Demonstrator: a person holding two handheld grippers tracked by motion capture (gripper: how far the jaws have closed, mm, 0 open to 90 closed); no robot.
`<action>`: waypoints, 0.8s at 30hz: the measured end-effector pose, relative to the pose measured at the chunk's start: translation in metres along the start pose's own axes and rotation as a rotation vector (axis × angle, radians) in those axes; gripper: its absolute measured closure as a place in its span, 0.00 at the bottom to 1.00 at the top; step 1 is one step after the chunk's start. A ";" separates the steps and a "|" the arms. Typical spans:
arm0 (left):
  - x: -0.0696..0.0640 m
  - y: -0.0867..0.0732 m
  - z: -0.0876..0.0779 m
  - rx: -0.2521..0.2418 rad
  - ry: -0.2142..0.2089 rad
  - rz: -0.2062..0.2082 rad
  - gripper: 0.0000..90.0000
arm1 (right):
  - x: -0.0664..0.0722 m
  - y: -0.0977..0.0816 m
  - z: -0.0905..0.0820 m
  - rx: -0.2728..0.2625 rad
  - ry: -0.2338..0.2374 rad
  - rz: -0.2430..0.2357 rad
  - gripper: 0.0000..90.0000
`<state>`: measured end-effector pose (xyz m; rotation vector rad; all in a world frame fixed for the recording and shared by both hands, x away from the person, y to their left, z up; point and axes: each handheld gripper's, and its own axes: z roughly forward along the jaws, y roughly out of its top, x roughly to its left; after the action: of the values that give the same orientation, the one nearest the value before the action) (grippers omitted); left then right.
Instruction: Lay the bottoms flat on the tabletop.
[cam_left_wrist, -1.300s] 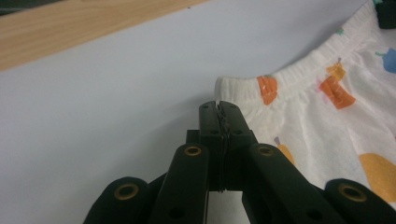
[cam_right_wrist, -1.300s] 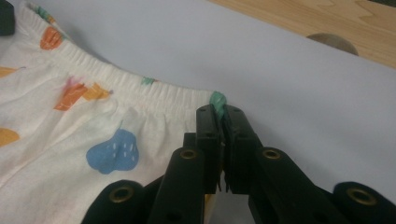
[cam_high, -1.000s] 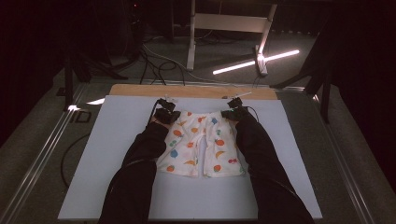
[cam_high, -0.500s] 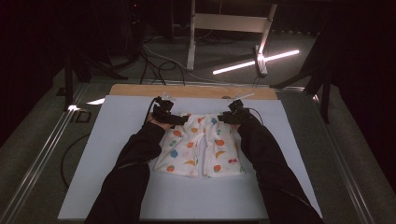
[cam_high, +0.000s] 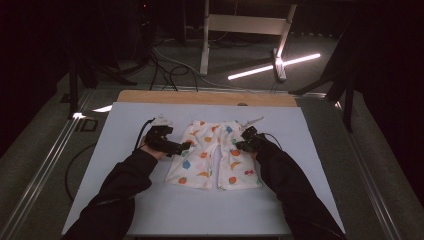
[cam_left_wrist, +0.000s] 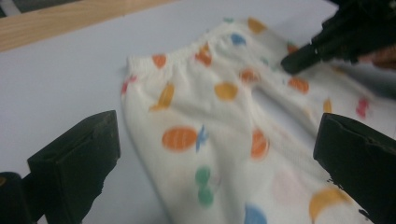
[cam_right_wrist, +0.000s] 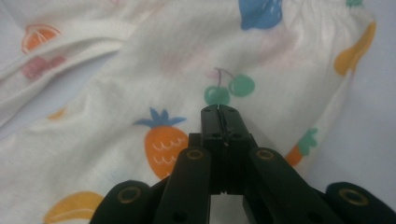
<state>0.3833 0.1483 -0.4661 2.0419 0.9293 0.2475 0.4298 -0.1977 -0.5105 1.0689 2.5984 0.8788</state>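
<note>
Fruit-print shorts (cam_high: 212, 154) lie flat on white surface (cam_high: 310, 150). Left gripper (cam_left_wrist: 210, 154): jaws just sprang wide, nothing pinched. Right gripper (cam_right_wrist: 219, 108): jaws just snapped together over the cloth, no fabric visibly caught.

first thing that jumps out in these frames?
The fruit-print shorts, lying flat mid-table on the pale mat: bright orange, blue and green on white in a dark room. Next, the two black tools at its sides. The left tool has just been opening, jaws wide with nothing between them; the right tool is shut, its tip over the cloth.
</note>
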 end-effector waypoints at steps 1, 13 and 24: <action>-0.001 -0.005 -0.004 -0.003 -0.002 -0.002 0.02 | -0.001 -0.002 -0.001 -0.004 0.005 0.010 1.00; -0.016 -0.040 -0.042 -0.049 -0.001 0.000 0.01 | -0.022 -0.024 -0.022 0.016 -0.070 0.060 1.00; -0.023 -0.056 -0.059 -0.061 0.002 0.025 0.01 | -0.022 -0.037 -0.028 -0.008 -0.086 0.065 1.00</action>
<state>0.3091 0.1891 -0.4699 1.9986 0.8871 0.2888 0.4137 -0.2466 -0.5107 1.1681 2.5006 0.8374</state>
